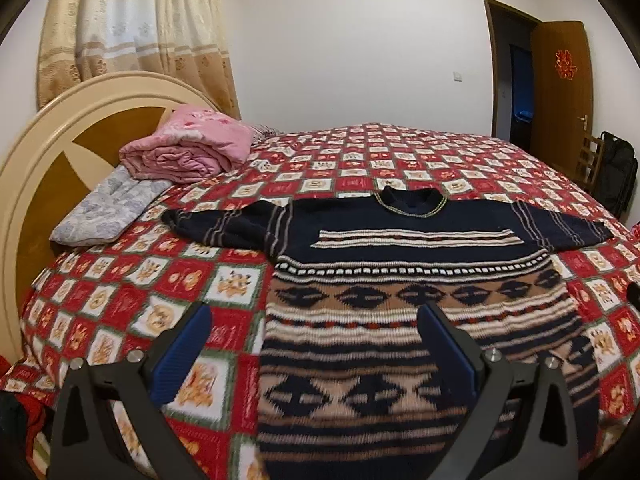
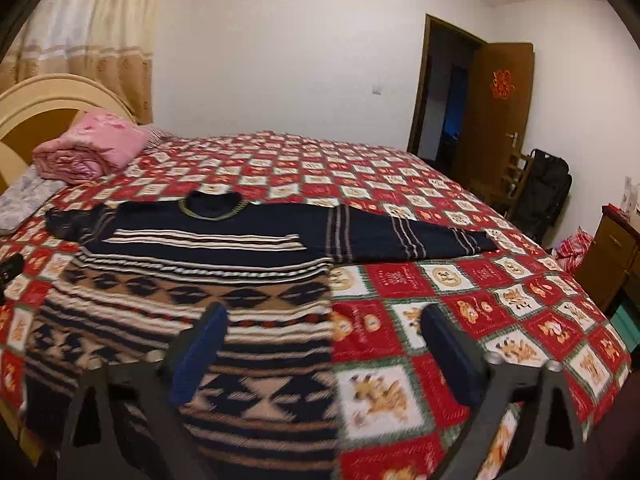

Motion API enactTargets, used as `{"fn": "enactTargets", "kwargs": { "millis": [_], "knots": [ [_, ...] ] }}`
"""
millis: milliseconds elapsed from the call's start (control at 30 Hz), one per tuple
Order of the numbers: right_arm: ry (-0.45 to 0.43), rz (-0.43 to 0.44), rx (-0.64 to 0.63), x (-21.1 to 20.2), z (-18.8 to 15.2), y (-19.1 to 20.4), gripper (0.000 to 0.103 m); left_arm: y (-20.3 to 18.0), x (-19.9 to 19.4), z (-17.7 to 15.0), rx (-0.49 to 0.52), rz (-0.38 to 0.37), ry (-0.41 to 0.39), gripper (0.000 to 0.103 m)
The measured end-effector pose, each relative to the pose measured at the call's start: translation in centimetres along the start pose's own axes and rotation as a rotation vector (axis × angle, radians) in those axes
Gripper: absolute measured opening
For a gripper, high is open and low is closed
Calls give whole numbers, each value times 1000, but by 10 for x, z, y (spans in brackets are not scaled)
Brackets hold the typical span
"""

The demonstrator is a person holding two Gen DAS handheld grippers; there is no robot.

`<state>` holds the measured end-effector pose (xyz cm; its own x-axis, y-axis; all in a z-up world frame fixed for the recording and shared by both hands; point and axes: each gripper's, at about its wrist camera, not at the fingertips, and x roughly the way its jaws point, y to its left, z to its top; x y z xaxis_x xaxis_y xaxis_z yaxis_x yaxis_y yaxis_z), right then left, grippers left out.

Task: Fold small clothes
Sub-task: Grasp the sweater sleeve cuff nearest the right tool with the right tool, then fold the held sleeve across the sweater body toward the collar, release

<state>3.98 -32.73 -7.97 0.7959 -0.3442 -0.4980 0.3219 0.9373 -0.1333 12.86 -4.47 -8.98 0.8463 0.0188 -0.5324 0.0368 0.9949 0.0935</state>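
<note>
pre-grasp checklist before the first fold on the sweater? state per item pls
1. Sweater spread flat, front up, on the bedspread: ok.
2. Both sleeves extended sideways, not tucked under: ok.
3. Left gripper open, holding nothing: ok.
4. Right gripper open, holding nothing: ok.
5. Each gripper over its own side edge of the sweater near the hem: ok.
6. Pink blanket apart from the sweater: ok.
7. Hem corners lying flat: cannot tell, out of view below the fingers.
</note>
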Motion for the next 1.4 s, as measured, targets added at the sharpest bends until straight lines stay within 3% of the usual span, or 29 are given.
{"fn": "enactTargets", "kwargs": {
  "millis": [133,333,667,833,1100,1333,1367,1400],
  "knots": [
    [45,-47,24,40,15,-27,85,-9,32,8,22,17,21,103],
    [130,-128,102,107,41,-93,64,-23,74,20,73,42,48,103],
    [264,-223,468,229,57,-252,52,-44,153,44,110,54,96,103],
    [301,-252,579,282,54,-301,50,-48,177,48,108,70,127,103],
    [356,-275,671,340,50,-338,40,-57,207,45,118,90,176,103],
    [314,-285,718,363,50,-359,40,-66,216,44,148,80,196,103],
    [307,-275,732,365,50,-362,30,-67,217,44,149,72,201,103],
    [302,-272,741,366,50,-364,12,-68,217,44,148,69,202,103]
  ]
}}
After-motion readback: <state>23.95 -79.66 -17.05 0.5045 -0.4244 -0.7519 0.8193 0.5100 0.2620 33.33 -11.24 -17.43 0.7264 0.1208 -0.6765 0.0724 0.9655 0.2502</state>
